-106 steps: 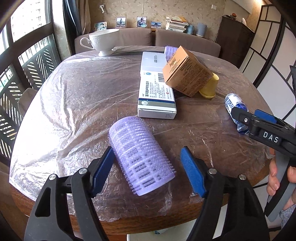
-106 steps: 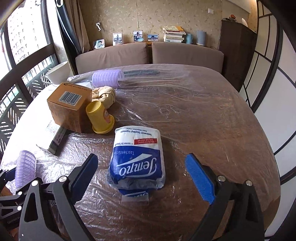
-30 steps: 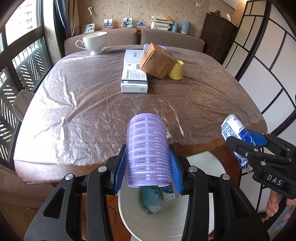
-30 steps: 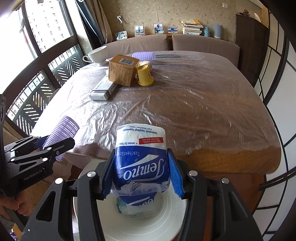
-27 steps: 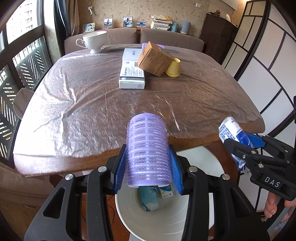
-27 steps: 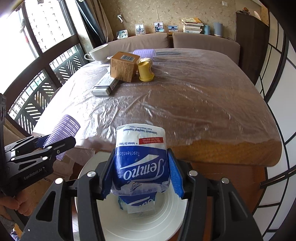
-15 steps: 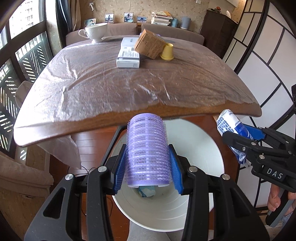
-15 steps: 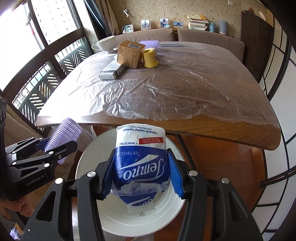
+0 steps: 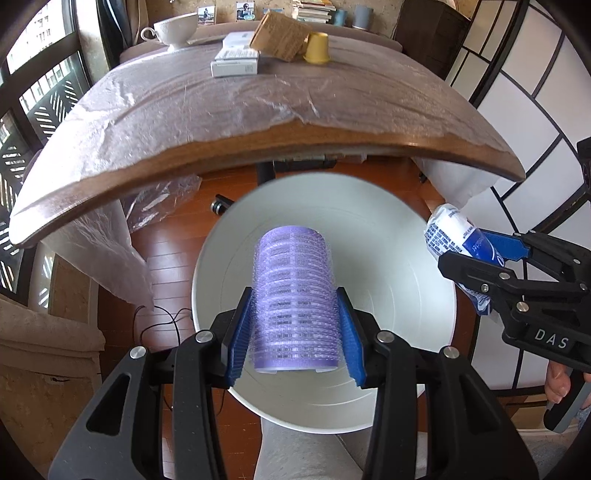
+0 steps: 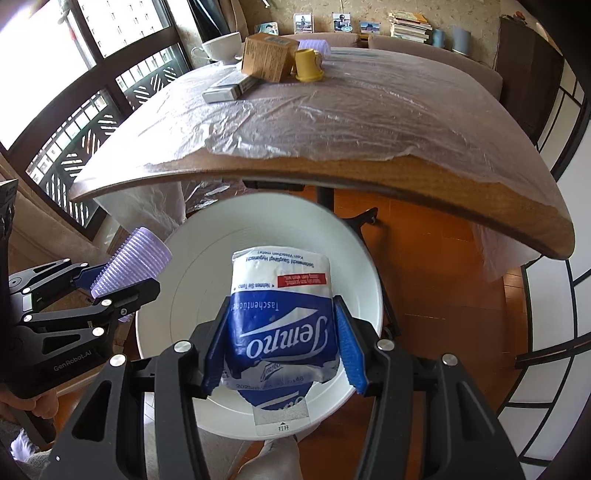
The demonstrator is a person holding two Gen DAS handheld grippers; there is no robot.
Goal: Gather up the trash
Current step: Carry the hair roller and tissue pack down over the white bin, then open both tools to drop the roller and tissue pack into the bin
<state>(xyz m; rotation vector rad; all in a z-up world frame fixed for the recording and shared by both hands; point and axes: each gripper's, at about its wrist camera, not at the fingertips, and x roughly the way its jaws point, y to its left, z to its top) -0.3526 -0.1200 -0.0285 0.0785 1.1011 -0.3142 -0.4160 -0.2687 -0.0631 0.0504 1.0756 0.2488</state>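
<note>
My left gripper is shut on a purple hair roller and holds it over the open white bin on the floor below the table edge. My right gripper is shut on a blue and white Tempo tissue pack over the same bin. The right gripper with its pack shows at the right of the left wrist view. The left gripper with the roller shows at the left of the right wrist view. The held items hide the bin's bottom.
The wooden table under plastic film holds a white box, a brown carton, a yellow cup, a white teacup and a second purple roller. A table leg and caster stand behind the bin.
Both grippers have closed on the roller and the tissue pack, lifted them off the table and pulled back and down. They now sit lower over the white bin.
</note>
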